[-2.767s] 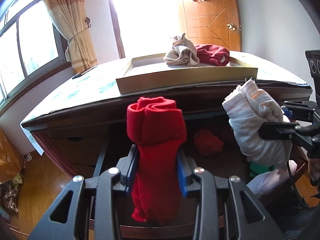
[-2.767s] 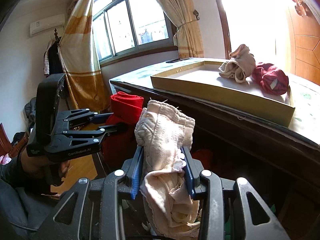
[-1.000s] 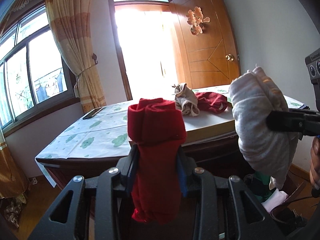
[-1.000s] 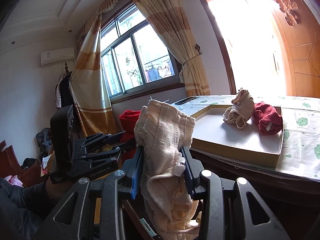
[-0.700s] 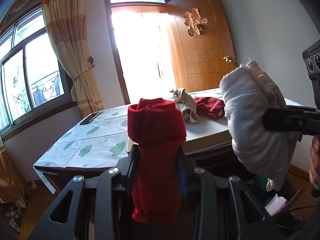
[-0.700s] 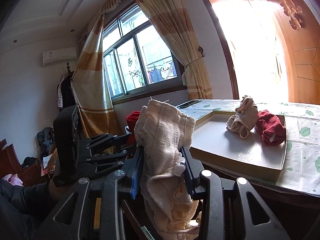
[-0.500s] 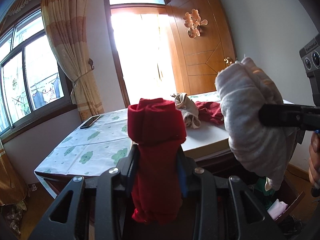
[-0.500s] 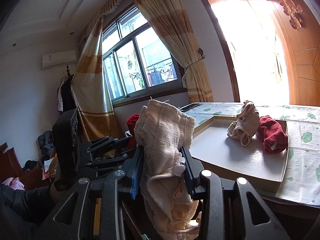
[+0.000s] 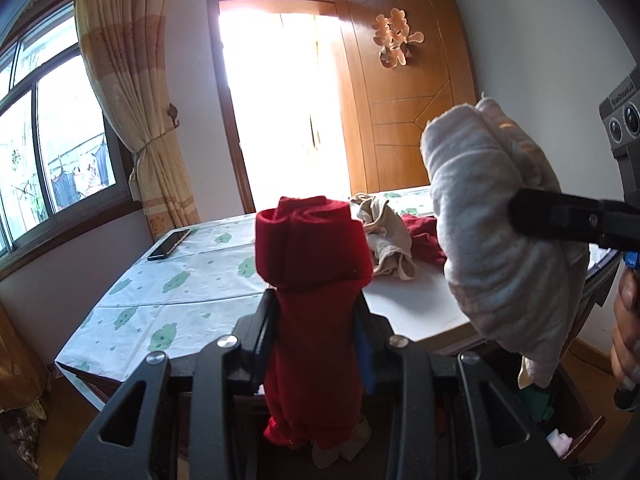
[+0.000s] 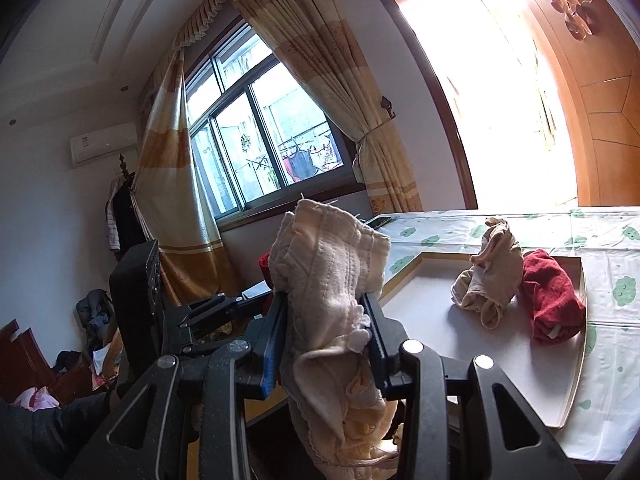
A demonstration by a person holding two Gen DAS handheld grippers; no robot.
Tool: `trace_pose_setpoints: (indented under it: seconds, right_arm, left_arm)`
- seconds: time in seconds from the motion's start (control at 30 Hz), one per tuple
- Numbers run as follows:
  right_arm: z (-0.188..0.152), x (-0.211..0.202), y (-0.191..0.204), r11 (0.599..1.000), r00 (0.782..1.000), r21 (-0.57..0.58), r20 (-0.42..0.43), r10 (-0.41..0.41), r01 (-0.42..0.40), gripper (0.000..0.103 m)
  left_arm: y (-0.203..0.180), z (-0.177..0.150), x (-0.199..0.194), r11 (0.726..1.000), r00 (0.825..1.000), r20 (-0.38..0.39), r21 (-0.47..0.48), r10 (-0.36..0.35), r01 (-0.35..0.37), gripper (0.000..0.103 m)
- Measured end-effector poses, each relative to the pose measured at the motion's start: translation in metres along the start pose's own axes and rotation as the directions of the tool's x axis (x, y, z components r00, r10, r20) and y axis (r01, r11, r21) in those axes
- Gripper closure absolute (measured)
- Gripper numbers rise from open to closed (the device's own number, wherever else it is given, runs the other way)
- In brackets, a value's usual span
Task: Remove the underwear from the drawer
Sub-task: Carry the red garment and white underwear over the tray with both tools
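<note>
Red knit fabric, a rolled piece of red underwear (image 9: 312, 280), stands upright in the left gripper (image 9: 316, 332), whose two black fingers with blue pads are clamped on its middle; the roll's top bulges above the pads and its loose end hangs below them. Just to its right in the left wrist view, the right gripper (image 10: 326, 332) has its fingers clamped the same way on a rolled piece of cream quilted underwear (image 10: 332, 280), which also rises above the pads and droops beneath them. A person's hand (image 9: 626, 332) shows at the edge beside that gripper.

Both bundles are held up in the air in front of a wooden table covered by a white cloth with green cloud prints (image 9: 180, 292). Below the table's front edge lies a dark open drawer (image 9: 560, 412) with bits of green and pink cloth inside, under the cream bundle.

On the table, beyond the grippers, sits a shallow white tray with a tan rim (image 10: 440, 304). Toward the tray's far side lie a crumpled beige garment (image 10: 490, 276) and, touching it, a folded red garment (image 10: 552, 300). A dark phone (image 9: 169, 244) rests on the cloth toward the table's window side.

Behind the table stand a bright doorway, an open wooden door (image 9: 404, 120), and a striped tan curtain (image 9: 132, 100) tied back beside a window.
</note>
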State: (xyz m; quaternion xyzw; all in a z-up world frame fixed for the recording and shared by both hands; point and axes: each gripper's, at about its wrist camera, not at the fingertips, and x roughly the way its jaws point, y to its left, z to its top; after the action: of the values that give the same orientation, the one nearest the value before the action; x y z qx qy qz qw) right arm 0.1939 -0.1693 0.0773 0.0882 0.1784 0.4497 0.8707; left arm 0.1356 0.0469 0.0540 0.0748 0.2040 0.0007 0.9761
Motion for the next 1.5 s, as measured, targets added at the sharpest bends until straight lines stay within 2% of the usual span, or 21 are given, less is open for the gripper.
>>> trace_pose_setpoints:
  seconds: [0.2, 0.4, 0.53, 0.87, 1.17, 1.5]
  right_arm:
    - [0.019, 0.016, -0.014, 0.999, 1.0, 0.028, 0.006, -0.024, 0.023, 0.064]
    - [0.035, 0.036, -0.035, 0.995, 0.999, 0.085, -0.005, -0.051, 0.052, 0.064]
    - [0.044, 0.05, -0.047, 0.991, 0.997, 0.104, -0.014, -0.079, 0.08, 0.064]
    - [0.064, 0.098, -0.078, 0.977, 0.987, 0.148, -0.06, -0.147, 0.154, 0.064]
    - [0.071, 0.157, -0.109, 0.954, 0.964, 0.169, -0.149, -0.222, 0.246, 0.064]
    - [0.066, 0.206, -0.136, 0.925, 0.921, 0.157, -0.244, -0.303, 0.345, 0.064]
  left_arm:
    - [0.001, 0.016, 0.025, 1.0, 0.999, -0.034, 0.009, -0.006, 0.006, 0.069]
    - [0.009, 0.034, 0.061, 0.997, 0.994, -0.093, -0.051, -0.058, 0.053, 0.069]
    - [0.021, 0.044, 0.09, 0.991, 0.985, -0.139, -0.106, -0.099, 0.085, 0.069]
    - [0.034, 0.063, 0.155, 0.99, 0.967, -0.231, -0.119, -0.105, 0.08, 0.069]
    - [0.047, 0.063, 0.21, 0.985, 0.938, -0.322, -0.153, -0.131, 0.086, 0.069]
    - [0.059, 0.054, 0.25, 0.981, 0.915, -0.38, -0.181, -0.137, 0.072, 0.069]
